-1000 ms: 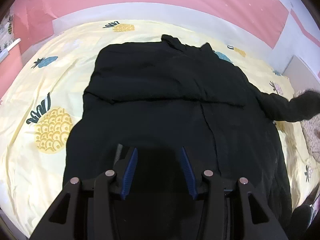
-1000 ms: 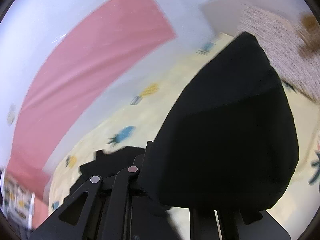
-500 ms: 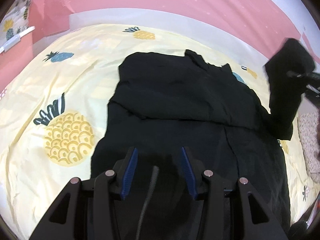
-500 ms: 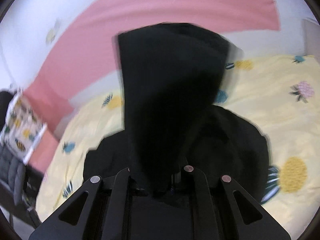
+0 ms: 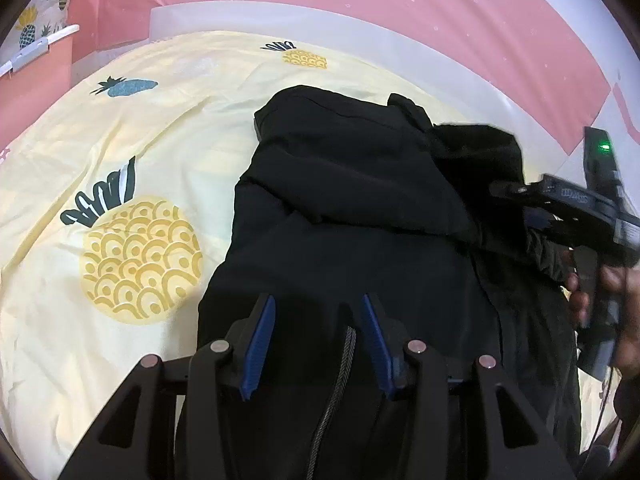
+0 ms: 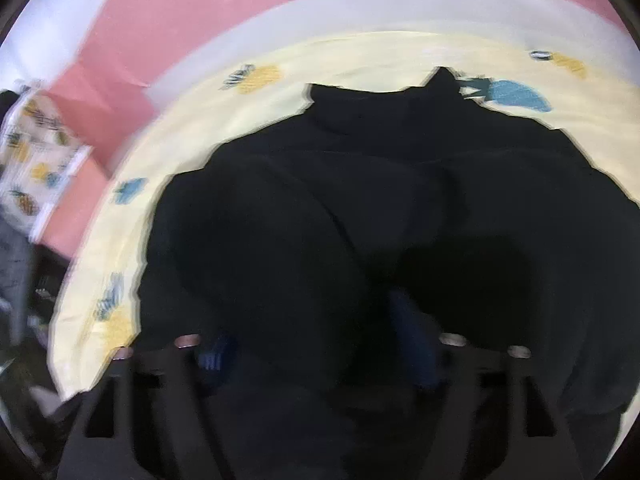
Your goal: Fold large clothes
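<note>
A large black jacket [image 5: 352,216] lies spread on a yellow pineapple sheet [image 5: 160,128]. My left gripper [image 5: 316,336] hovers over its near hem, blue pads apart, with a dark drawstring [image 5: 340,372] lying loose between them. At the right of the left wrist view, a hand [image 5: 608,292] holds my right gripper [image 5: 520,204] against the folded-over black sleeve [image 5: 480,152]. The right wrist view is blurred: the right gripper [image 6: 316,344] is low over the jacket [image 6: 400,184]. Its jaws are opening, and sleeve cloth lies between the spread blue pads [image 6: 216,354] with no pad pressing on it.
A pink and white wall [image 5: 360,4] borders the bed's far side. A pineapple-print cushion [image 6: 36,152] and dark furniture stand beyond the bed's left end. Bare sheet lies left of the jacket.
The right gripper swung the sleeve up from the right side, across and down onto the jacket's body, then its jaws spread. The left gripper shifted left along the hem; a drawstring came between its fingers.
</note>
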The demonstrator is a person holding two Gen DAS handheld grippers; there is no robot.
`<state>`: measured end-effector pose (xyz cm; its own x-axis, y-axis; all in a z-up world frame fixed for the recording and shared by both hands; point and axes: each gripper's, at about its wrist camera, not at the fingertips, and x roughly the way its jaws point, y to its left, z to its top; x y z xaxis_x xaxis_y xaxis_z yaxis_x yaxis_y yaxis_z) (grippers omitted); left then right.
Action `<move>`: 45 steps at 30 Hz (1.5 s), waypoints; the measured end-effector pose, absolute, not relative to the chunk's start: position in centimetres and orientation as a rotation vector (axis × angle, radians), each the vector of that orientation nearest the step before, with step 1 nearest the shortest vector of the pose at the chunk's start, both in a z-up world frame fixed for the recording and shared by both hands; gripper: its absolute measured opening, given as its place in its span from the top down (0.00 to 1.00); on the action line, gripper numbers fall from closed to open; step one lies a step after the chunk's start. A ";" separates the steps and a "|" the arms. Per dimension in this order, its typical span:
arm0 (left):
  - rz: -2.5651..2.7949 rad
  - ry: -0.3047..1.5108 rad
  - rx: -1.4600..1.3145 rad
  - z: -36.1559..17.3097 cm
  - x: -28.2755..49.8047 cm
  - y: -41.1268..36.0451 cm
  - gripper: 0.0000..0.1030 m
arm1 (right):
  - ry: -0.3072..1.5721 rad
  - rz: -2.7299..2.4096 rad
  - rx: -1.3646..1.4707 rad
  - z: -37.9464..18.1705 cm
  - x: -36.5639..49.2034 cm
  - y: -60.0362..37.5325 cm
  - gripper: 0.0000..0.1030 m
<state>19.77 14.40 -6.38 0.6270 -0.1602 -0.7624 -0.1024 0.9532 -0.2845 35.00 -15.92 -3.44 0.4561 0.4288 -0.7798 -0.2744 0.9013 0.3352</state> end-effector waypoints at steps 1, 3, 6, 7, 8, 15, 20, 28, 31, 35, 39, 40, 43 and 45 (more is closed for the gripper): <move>-0.035 0.899 -0.322 -6.3 19.8 14.4 0.52 | 0.998 0.460 0.170 -3.0 34.4 -16.0 0.26; -0.044 0.903 -0.339 -6.0 19.9 14.3 0.50 | 0.956 0.490 0.166 -2.1 33.1 -15.7 0.26; -0.067 0.892 -0.351 -5.1 20.3 13.8 0.46 | 0.884 0.504 0.178 -0.6 31.2 -17.6 0.26; -0.082 0.886 -0.353 -4.6 20.6 13.6 0.44 | 0.865 0.484 0.179 -0.2 30.7 -17.9 0.26; -0.099 0.879 -0.359 -4.0 21.0 13.3 0.43 | 0.854 0.463 0.183 -0.1 30.7 -18.6 0.26; -0.237 0.835 -0.370 -0.6 27.5 9.4 0.32 | 0.887 0.188 0.253 -3.8 30.9 -27.5 0.58; -0.264 0.930 -0.317 -2.9 34.4 5.4 0.29 | 0.908 0.087 0.319 -6.1 30.4 -32.0 0.61; -0.250 0.950 -0.152 -5.0 36.6 2.0 0.95 | 0.980 0.146 0.320 -7.2 31.1 -32.3 0.61; -0.224 0.836 -0.135 -2.3 35.5 3.1 0.96 | 0.855 0.126 0.332 -4.6 30.0 -33.7 0.61; -0.181 0.871 -0.129 -3.8 35.7 4.0 0.96 | 0.834 0.064 0.367 -4.4 31.4 -35.5 0.62; -0.162 0.893 -0.093 -6.4 34.7 3.9 0.95 | 1.007 0.037 0.327 -9.3 34.0 -35.2 0.62; -0.159 0.883 -0.078 -6.6 34.4 3.8 0.95 | 0.999 0.049 0.325 -9.5 34.3 -35.0 0.62; -0.155 0.884 -0.061 -6.3 34.0 3.6 0.92 | 1.001 0.056 0.321 -9.0 34.7 -34.8 0.62; -0.147 0.868 -0.081 -5.1 33.1 4.4 0.90 | 0.987 0.057 0.323 -7.7 34.5 -34.8 0.63</move>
